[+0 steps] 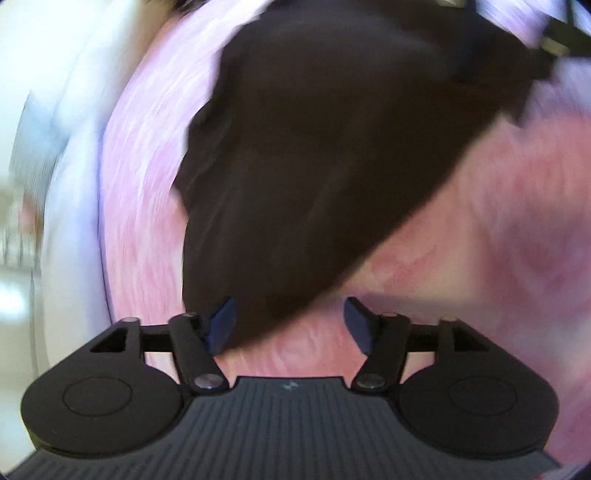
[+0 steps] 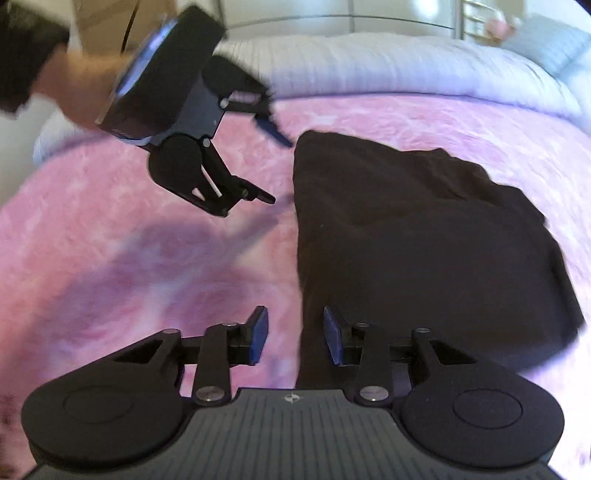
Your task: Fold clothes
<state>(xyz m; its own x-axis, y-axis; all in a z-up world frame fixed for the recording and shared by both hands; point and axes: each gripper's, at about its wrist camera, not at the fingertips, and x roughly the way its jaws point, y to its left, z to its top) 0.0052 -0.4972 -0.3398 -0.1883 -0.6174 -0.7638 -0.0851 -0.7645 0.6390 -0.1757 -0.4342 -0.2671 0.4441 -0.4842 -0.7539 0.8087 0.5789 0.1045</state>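
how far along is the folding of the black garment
Done: the black garment lies on the pink blanket in a compact shape, apparently folded at least once. In hand: nothing; the left gripper and right gripper are both open beside its edge. Left: probably another fold, though blur hides detail.

1. A fuzzy pink blanket [image 2: 110, 229] covers the near part of the bed.
2. Beyond it lies a white quilt [image 2: 369, 62], with a pale pillow [image 2: 550, 44] at the far right.
3. Behind the bed stand glossy white cupboard doors [image 2: 332, 9].
4. Soft light casts a shadow on the blanket.
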